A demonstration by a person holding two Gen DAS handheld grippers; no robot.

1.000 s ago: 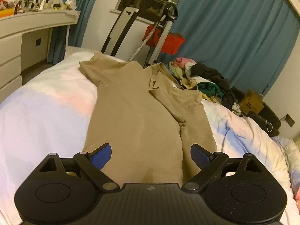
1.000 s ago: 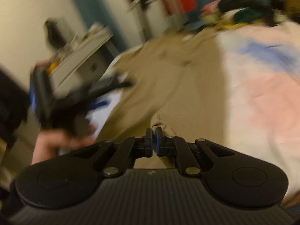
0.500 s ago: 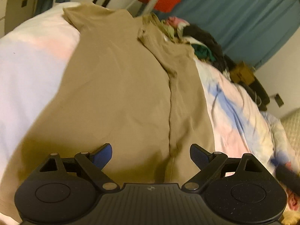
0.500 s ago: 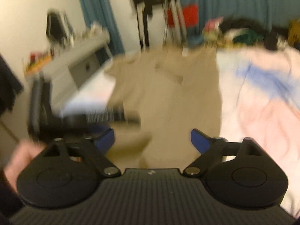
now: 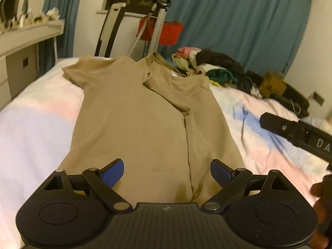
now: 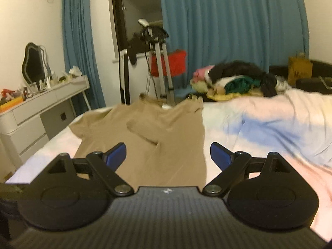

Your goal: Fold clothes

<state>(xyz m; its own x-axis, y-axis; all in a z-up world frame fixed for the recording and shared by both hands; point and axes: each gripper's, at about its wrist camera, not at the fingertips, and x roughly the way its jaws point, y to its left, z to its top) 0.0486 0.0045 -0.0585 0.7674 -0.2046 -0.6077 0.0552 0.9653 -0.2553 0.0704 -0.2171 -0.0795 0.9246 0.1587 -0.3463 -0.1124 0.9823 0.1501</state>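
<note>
A tan short-sleeved shirt point(image 5: 132, 120) lies flat on the bed, collar at the far end, its right side folded in over the middle, left sleeve spread out. It also shows in the right wrist view point(image 6: 166, 137). My left gripper point(image 5: 167, 171) is open and empty, just above the shirt's near hem. My right gripper point(image 6: 168, 155) is open and empty, raised over the near end of the shirt. Part of the right gripper's body point(image 5: 294, 132) shows at the right of the left wrist view.
The bed has a pastel pink, blue and white cover point(image 5: 31, 124). A pile of mixed clothes point(image 6: 234, 81) lies at the bed's far right. A white dresser point(image 6: 39, 108) stands left of the bed. A stand with a red item point(image 6: 168, 62) and blue curtains are behind.
My right gripper opened, let go of the shirt's folded edge and lifted back to a level view. My left gripper stayed open and tilted down over the shirt, then back up.
</note>
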